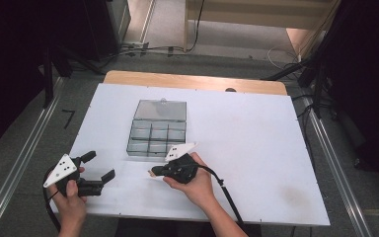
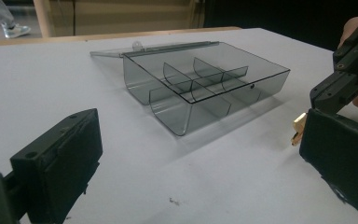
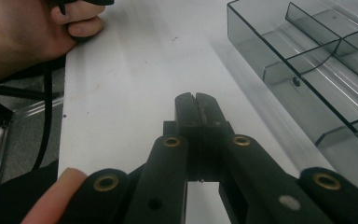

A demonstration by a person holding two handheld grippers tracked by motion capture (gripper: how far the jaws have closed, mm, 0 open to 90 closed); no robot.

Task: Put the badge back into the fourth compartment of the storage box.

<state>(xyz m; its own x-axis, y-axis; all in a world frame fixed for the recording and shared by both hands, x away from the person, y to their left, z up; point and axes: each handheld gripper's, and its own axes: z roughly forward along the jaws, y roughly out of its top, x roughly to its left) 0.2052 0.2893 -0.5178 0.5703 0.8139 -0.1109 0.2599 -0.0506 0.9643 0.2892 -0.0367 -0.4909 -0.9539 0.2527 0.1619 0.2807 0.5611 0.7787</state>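
A smoky clear compartment box [image 1: 150, 149] stands on the white table sheet with its lid [image 1: 160, 109] laid flat behind it; its cells look empty [image 2: 168, 112] [image 3: 254, 49]. My right gripper [image 1: 155, 172] lies just in front of the box, pointing left, its jaws pressed together [image 3: 196, 100]. A small brass-coloured piece [image 2: 299, 128] shows at its tip [image 1: 151, 172]; the jaws hide it in the right gripper view. My left gripper [image 1: 101, 165] rests at the table's near left corner, open [image 2: 200, 140], nothing between its jaws, aimed at the box.
The white sheet [image 1: 256, 148] covers a wooden table; its right half is bare. The left hand [image 3: 32, 32] sits by the table's near edge. Metal rails [image 1: 19, 163] run on the floor at both sides, with cables at the far end.
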